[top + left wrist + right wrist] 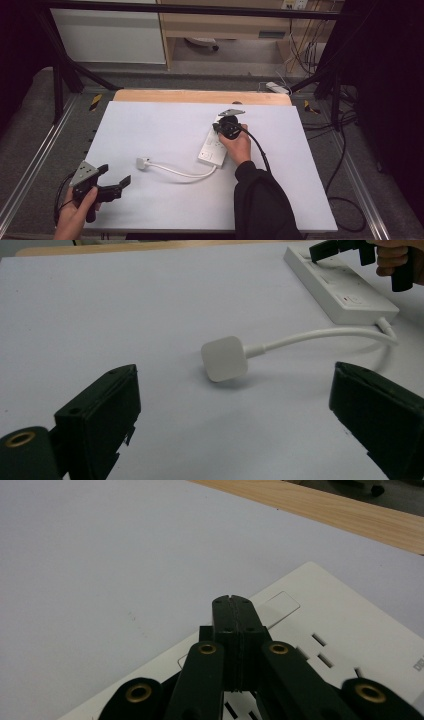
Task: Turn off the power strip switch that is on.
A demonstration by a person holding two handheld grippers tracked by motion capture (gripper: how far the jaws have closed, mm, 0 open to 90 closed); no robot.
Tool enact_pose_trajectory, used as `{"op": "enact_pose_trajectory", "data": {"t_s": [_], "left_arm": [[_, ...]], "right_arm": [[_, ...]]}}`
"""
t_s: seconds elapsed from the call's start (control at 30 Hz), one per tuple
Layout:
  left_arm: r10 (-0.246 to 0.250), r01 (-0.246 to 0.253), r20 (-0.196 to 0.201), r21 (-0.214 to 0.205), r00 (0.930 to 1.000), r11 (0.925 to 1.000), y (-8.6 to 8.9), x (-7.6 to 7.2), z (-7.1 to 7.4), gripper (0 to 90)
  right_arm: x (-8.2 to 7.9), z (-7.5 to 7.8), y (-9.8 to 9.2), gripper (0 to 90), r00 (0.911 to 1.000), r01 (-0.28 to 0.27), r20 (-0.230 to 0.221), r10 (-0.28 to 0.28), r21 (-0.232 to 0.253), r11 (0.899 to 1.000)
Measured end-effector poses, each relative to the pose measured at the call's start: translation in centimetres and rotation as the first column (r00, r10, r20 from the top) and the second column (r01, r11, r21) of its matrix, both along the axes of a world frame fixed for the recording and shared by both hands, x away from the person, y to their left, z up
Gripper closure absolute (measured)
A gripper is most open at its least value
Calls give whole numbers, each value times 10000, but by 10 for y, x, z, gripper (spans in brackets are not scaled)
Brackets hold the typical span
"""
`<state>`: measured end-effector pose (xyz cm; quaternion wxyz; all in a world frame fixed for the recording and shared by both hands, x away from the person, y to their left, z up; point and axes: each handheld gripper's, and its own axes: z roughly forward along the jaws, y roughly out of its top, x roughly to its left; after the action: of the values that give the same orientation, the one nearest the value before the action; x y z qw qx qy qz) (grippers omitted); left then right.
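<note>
Right hand-held gripper (218,126) is sitting clenched with nothing between its jaws, its tips pressing down on the white power strip (214,146), which is lying right of the middle of the white bench (150,125). Left hand-held gripper (114,176) is hovering released near the bench's near left corner. Just ahead of it the strip's plug (224,358) is resting on the bench, joined by its curving white cord (320,333).
</note>
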<state>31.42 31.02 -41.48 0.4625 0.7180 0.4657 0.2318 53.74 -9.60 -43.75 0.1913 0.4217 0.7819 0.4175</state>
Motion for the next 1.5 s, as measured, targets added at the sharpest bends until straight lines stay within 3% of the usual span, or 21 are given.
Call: {"op": "enact_pose_trajectory", "data": {"t_s": [0.67, 0.9, 1.5], "left_arm": [[5, -5, -17, 41, 10000, 10000, 0, 0, 0, 63], [14, -14, -13, 23, 10000, 10000, 0, 0, 0, 63], [35, -34, -60, 86, 10000, 10000, 1, 0, 0, 62]], "right_arm": [[-2, -3, 1, 900, 9993, -57, 363, 68, -321, 9995], [-3, -3, 1, 900, 9998, -151, 118, 152, -150, 9998], [-11, 6, -4, 900, 9993, -152, 331, 146, 177, 9997]]}}
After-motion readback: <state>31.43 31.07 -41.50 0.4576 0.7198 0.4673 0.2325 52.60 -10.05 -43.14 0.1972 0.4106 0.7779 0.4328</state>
